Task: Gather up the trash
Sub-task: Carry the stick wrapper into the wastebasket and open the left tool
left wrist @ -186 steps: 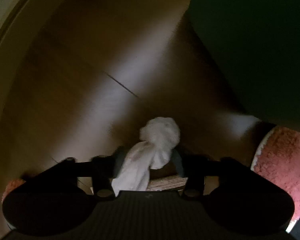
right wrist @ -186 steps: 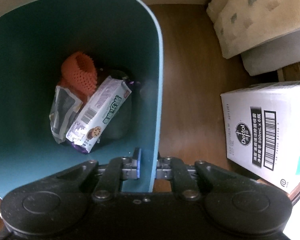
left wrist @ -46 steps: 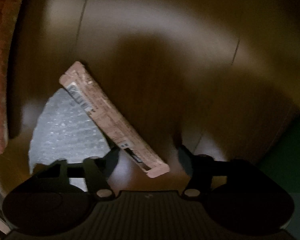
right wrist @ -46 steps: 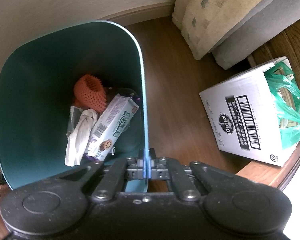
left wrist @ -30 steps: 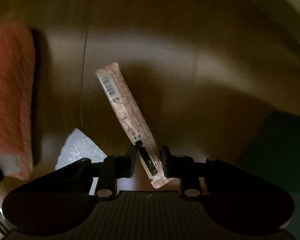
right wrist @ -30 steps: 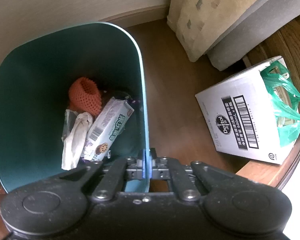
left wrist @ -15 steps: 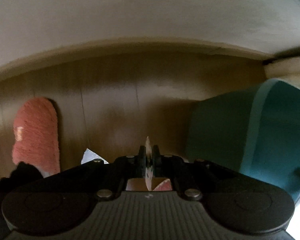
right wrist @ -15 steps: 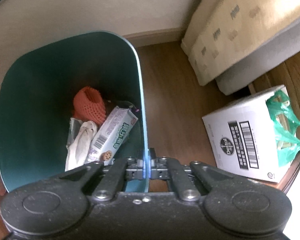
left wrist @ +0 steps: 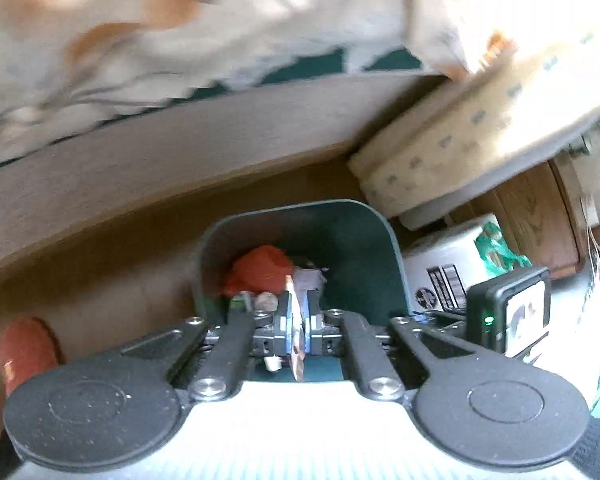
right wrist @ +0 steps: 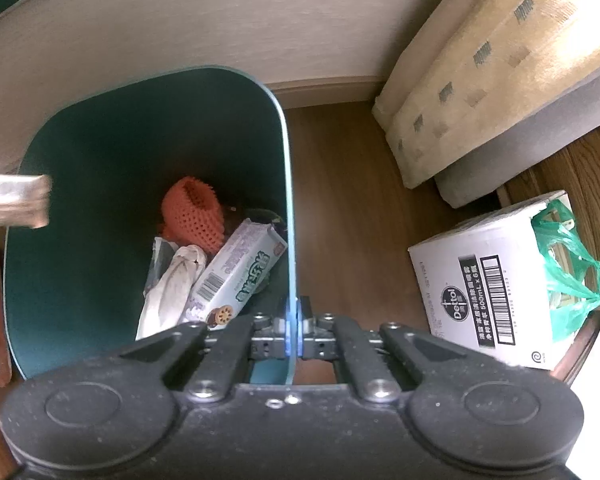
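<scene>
— Over the bin's mouth, what does the left wrist camera show?
— The left gripper (left wrist: 296, 322) points down at the teal bin (left wrist: 394, 264), which stands on the wooden floor (left wrist: 100, 264). Its fingers are pressed tight on a thin pinkish wrapper (left wrist: 296, 344), seen edge-on and upright between the pads. Inside the bin lies an orange net (left wrist: 260, 268) with other litter beside it; this view is blurred. At the right the other gripper's camera block (left wrist: 508, 312) sits just beside the bin's rim, and a white carton (left wrist: 440, 264) stands beyond it. A red slipper (left wrist: 24, 352) lies on the floor at the left.
— And the right wrist camera?
— The right gripper (right wrist: 293, 336) has its fingers clamped on the bin's right wall, the thin rim running straight up between the pads. At the bottom of the bin (right wrist: 80, 260) lie the orange net (right wrist: 194, 212), a crumpled white tissue (right wrist: 172, 284) and a biscuit box (right wrist: 236, 276) leaning against the wall. The wrapper's end (right wrist: 16, 200) pokes in from the left edge, above the bin's opening. On the floor to the right stands the white carton (right wrist: 480, 280) with a green plastic bag (right wrist: 568, 256) stuffed in it, and behind it a beige cushion (right wrist: 480, 68).
</scene>
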Motion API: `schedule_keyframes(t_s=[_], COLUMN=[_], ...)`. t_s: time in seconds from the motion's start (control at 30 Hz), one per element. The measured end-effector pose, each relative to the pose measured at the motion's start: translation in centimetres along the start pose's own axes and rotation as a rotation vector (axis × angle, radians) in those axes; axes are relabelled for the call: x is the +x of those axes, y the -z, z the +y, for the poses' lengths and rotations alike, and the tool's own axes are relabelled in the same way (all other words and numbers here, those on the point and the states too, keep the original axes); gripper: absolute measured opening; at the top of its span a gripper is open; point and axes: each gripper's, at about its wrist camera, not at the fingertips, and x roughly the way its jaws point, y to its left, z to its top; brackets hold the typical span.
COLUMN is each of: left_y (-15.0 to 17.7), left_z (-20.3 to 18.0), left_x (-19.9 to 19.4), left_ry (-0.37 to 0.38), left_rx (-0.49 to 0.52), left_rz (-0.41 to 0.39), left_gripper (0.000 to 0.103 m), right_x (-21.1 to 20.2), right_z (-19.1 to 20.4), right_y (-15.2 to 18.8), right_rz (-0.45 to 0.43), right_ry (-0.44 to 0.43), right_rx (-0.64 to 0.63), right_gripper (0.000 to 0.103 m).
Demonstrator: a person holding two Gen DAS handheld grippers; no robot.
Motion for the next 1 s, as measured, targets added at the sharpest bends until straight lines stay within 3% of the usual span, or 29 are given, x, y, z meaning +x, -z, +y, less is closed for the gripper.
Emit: schedule_keyframes(t_s=[0.17, 0.3, 0.43, 0.53, 0.6, 0.73, 0.87, 0.9, 1.0], left_y=[0.1, 0.2, 0.6, 0.8, 1.0, 1.6, 2.9, 3.4, 5.1], left_z=[-3.1, -4.5, -4.2, -4.3, -4.3, -3.8, -0.9, 0.1, 3.5], left_x=[5.6, 8.9, 9.6, 9.7, 9.0, 7.1, 3.9, 3.2, 2.3], left_ry=[-0.013, -0.080, -0.080, -0.067, -0.061, -0.068, -0.059, -0.076, -0.142], left_rx=[0.098, 0.166, 0.181, 0.191, 0.202, 0.228, 0.188, 0.176, 0.121], left_rz=[0.107, 0.155, 0.187, 0.186, 0.170, 0.123, 0.079, 0.068, 0.063], left_gripper=[0.005, 0.005, 0.007, 0.030, 0.058, 0.063, 0.065, 0.072, 0.076], right_x=[0.0, 0.0, 0.0, -0.2, -0.3, -0.3, -0.2, -0.2, 0.1], right_z=[0.2, 0.3, 0.3, 0.5, 0.6, 0.7, 0.5, 0.5, 0.3], right_y=[0.0, 0.0, 0.0, 0.0, 0.0, 0.1, 0.0, 0.0, 0.0], right_rz=[0.006, 0.005, 0.005, 0.003, 0.002, 0.000, 0.000, 0.000, 0.007], right_ry=[0.002, 0.003, 0.005, 0.004, 0.003, 0.007, 0.007, 0.008, 0.013], right_rx=[-0.006, -0.016, -0.019, -0.022, -0.025, -0.027, -0.027, -0.031, -0.058], right_gripper=[0.002, 0.003, 0.003, 0.003, 0.003, 0.003, 0.003, 0.003, 0.002])
